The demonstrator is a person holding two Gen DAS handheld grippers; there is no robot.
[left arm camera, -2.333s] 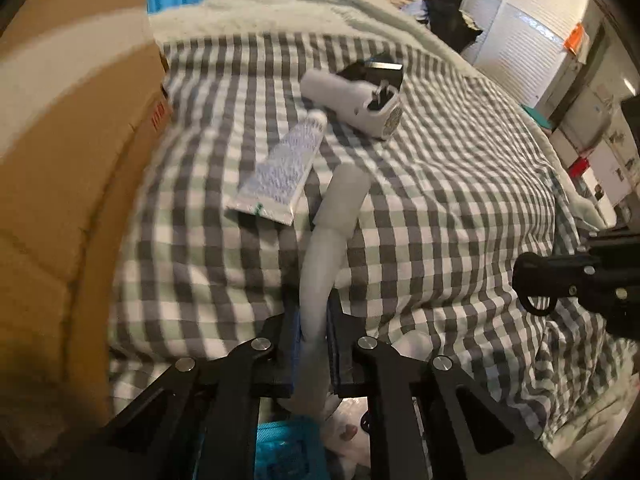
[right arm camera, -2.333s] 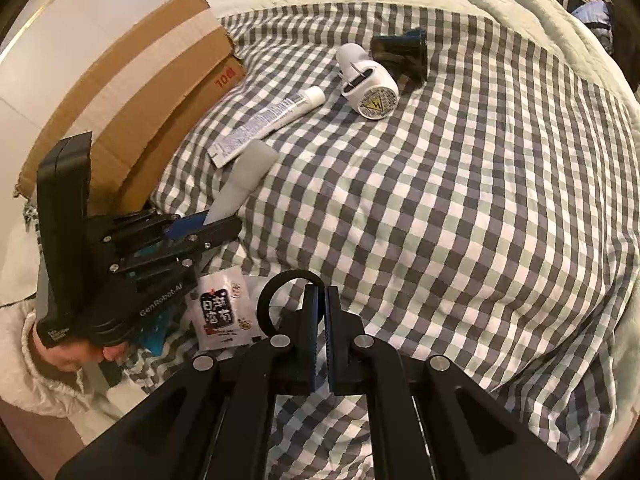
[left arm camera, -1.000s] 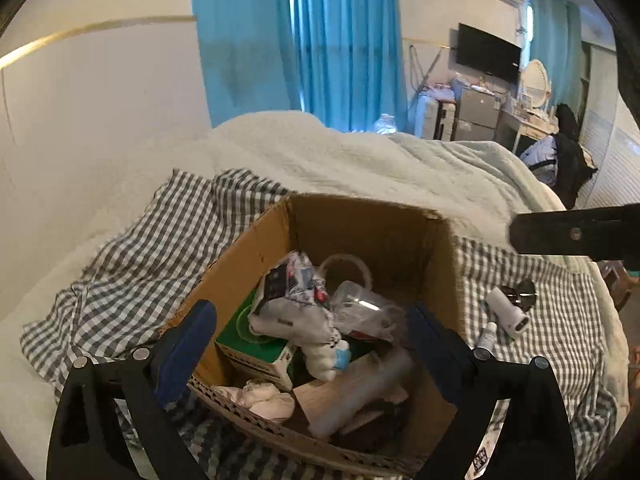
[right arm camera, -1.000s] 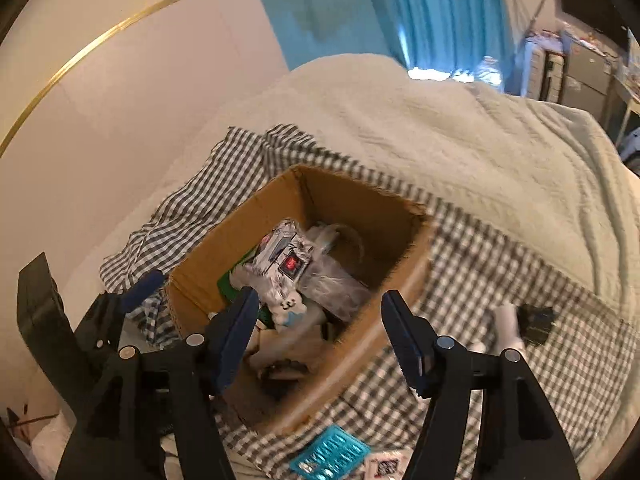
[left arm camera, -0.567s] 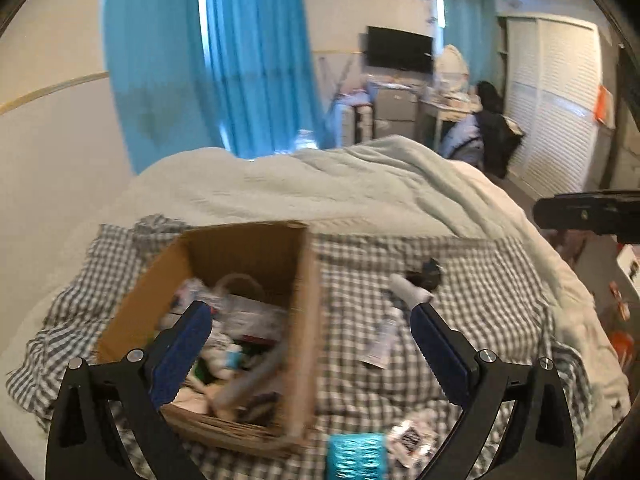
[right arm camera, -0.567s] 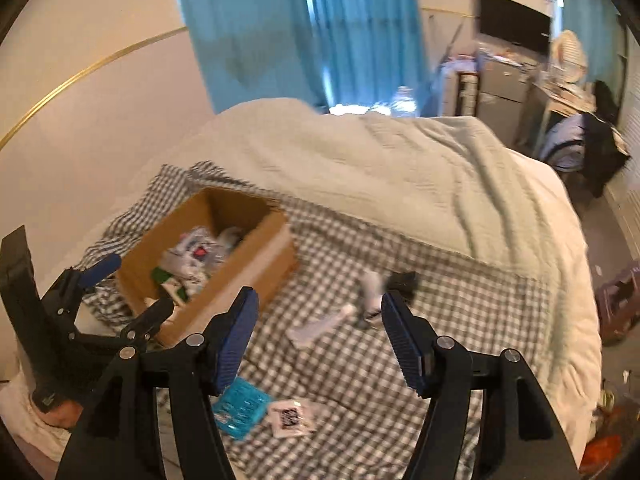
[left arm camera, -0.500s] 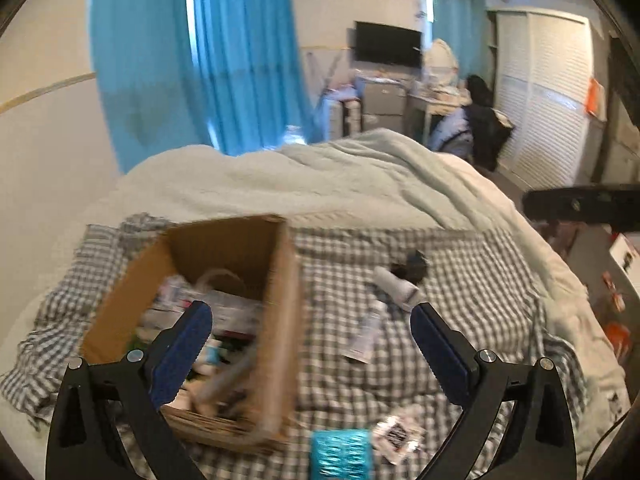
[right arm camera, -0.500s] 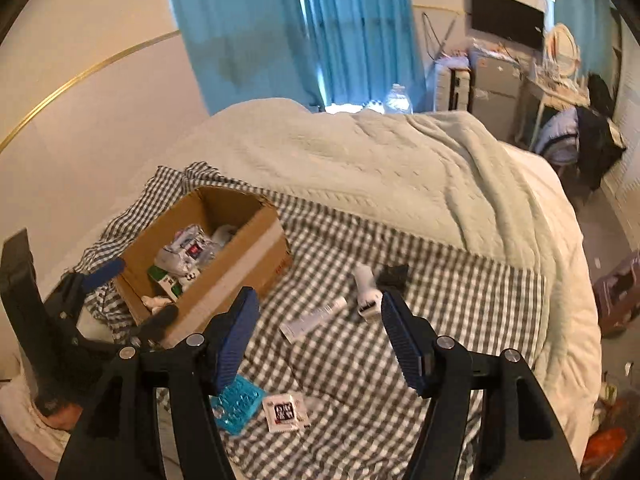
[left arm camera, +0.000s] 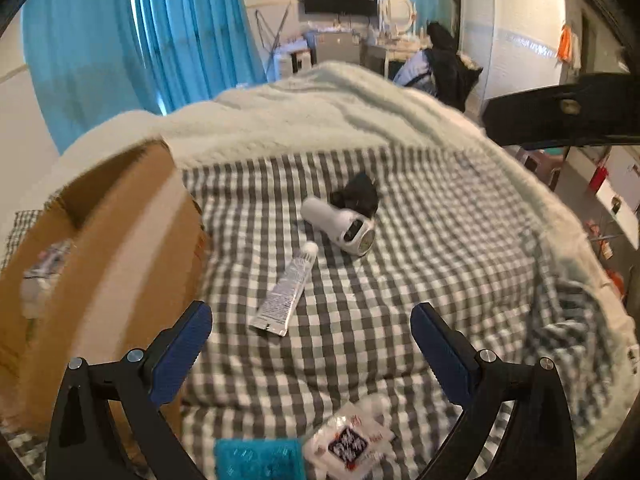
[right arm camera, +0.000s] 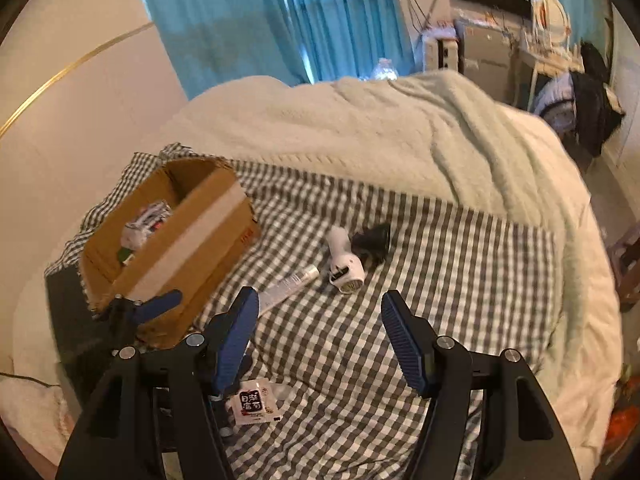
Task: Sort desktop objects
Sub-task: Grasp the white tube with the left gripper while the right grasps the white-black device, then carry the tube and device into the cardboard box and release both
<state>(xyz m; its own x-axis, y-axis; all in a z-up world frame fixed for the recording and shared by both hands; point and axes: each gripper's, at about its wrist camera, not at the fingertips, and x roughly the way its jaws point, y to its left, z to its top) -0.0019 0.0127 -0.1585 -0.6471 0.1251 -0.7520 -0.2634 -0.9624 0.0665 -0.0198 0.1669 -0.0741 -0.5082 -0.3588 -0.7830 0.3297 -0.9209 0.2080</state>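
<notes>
Left gripper (left arm camera: 311, 336): jaws spread wide, blue pads (left arm camera: 182, 350) facing each other, nothing held between them; it hangs above the bed with its checked cloth (left arm camera: 440, 264). Ahead of it, just left of its centre line, a white tube (left arm camera: 285, 294) lies flat on the cloth, cap end pointing away; beyond the tube and slightly right, near it but apart, lies a white cylindrical device (left arm camera: 339, 226), with a small black object (left arm camera: 357, 195) touching its far side. To the left of the gripper stands the cardboard box (left arm camera: 108, 264), open at the top, with blurred contents inside. Below the gripper, at the near edge of the cloth, lie a teal packet (left arm camera: 258, 460) and, just right of it, a white sachet (left arm camera: 350, 442) with a dark printed label.

Right gripper (right arm camera: 316, 338): jaws likewise wide apart, nothing held; the left gripper's body shows to its lower left, beside the box (right arm camera: 172, 240). The tube (right arm camera: 286, 286) lies ahead and just left of the left finger tip; the white device (right arm camera: 344, 260) and the black object (right arm camera: 372, 242) lie farther ahead, near the centre line; the sachet (right arm camera: 254, 402) lies under its left finger. A pale blanket (right arm camera: 400, 128) covers the far part of the bed.
</notes>
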